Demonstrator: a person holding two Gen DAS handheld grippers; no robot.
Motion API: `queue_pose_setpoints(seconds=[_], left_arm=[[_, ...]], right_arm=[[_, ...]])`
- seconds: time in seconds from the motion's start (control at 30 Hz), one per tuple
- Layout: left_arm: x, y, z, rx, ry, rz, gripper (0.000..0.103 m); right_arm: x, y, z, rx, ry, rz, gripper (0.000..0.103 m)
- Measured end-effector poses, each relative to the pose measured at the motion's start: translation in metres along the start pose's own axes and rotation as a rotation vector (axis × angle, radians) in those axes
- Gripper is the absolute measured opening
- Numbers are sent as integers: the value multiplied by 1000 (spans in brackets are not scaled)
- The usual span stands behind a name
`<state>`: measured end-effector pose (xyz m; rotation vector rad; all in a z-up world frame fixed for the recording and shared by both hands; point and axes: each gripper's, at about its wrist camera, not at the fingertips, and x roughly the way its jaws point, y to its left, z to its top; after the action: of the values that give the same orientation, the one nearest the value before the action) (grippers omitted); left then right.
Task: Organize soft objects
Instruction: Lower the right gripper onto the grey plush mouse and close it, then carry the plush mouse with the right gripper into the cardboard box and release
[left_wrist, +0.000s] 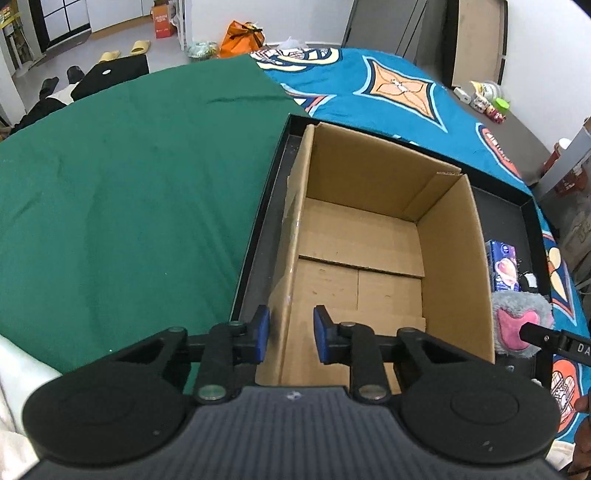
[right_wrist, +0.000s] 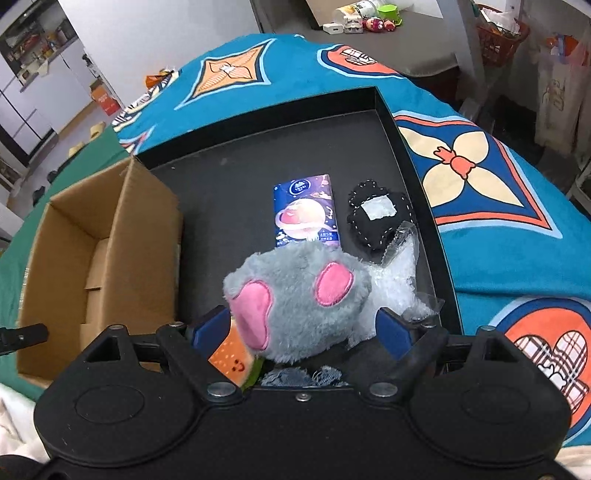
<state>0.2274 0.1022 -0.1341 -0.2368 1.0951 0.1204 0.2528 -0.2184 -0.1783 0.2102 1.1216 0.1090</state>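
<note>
Your left gripper (left_wrist: 290, 334) has its fingers straddling the near-left wall of the cardboard box (left_wrist: 456, 258), narrowed around it, though pad contact isn't clear; probably bracing the box so it stays put. Your right gripper (right_wrist: 301, 328) has fingers wide apart around the grey plush toy (right_wrist: 299, 295), not clamped. The plush sits in the black tray (right_wrist: 388, 110) beside the box, with tissue pack (right_wrist: 304, 212) and black pouch (right_wrist: 376, 218) behind.

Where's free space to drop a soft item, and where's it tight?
Free: the cardboard box floor is bare; also tray floor beyond the tissue pack. Crowded: near corner, where the grey plush, black pouch and plastic bag bunch together.
</note>
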Motion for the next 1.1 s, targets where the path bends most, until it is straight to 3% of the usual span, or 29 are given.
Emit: queue_pose_setpoints(seconds=[0.17,0.23,0.4,1.1], left_arm=[[9,-3,3,13,22,26,19],[12,-3,2,17,25,34,12],[11,3,-1,7,22,44,10],[2,4,-13,36,2,10,11]], right_arm=[[8,3,-3,-15,-1,11,69],[8,5,-5,-29,-19,16,61],[2,14,-12,-89,-49,6,50],[-49,39,-16,-147,-152,-4,49]])
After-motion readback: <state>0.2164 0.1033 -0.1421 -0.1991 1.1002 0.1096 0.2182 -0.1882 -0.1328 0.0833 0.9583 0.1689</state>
